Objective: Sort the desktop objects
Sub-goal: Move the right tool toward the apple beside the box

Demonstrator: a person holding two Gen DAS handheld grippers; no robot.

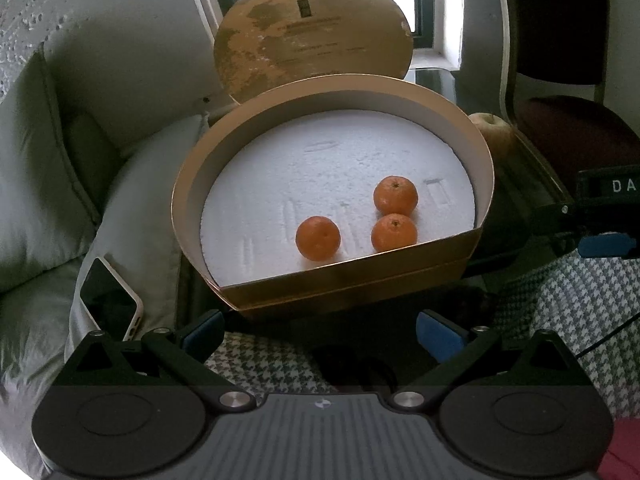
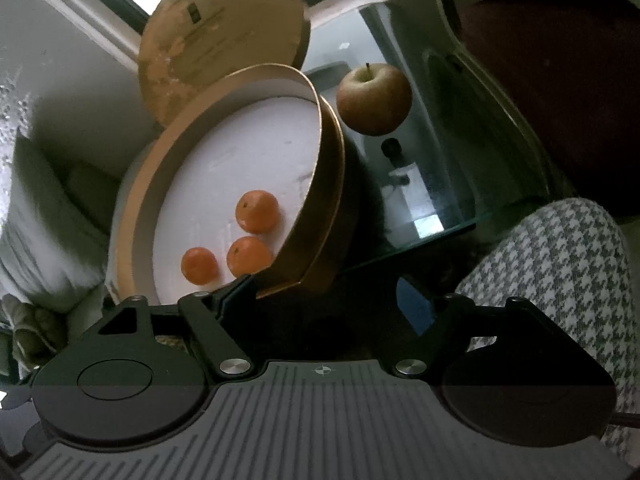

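A round gold box [image 1: 352, 280] with a white foam floor stands open in the left wrist view. Three tangerines [image 1: 318, 238] lie near its front wall. My left gripper [image 1: 322, 334] hovers open just short of that wall, nothing between its blue pads. In the right wrist view the box [image 2: 320, 216] fills the left, with the tangerines [image 2: 248, 256] inside. A reddish apple [image 2: 374, 98] rests on the glass table [image 2: 440, 184] to the right of the box. My right gripper [image 2: 324, 300] is open by the box's near rim, gripping nothing.
The box's worn gold lid [image 1: 312, 32] leans upright behind it. A phone [image 1: 110, 300] lies on a grey cushion [image 1: 132, 208] to the left. Houndstooth cloth [image 2: 552, 272] covers the near right. A dark red chair [image 2: 560, 60] stands beyond the table.
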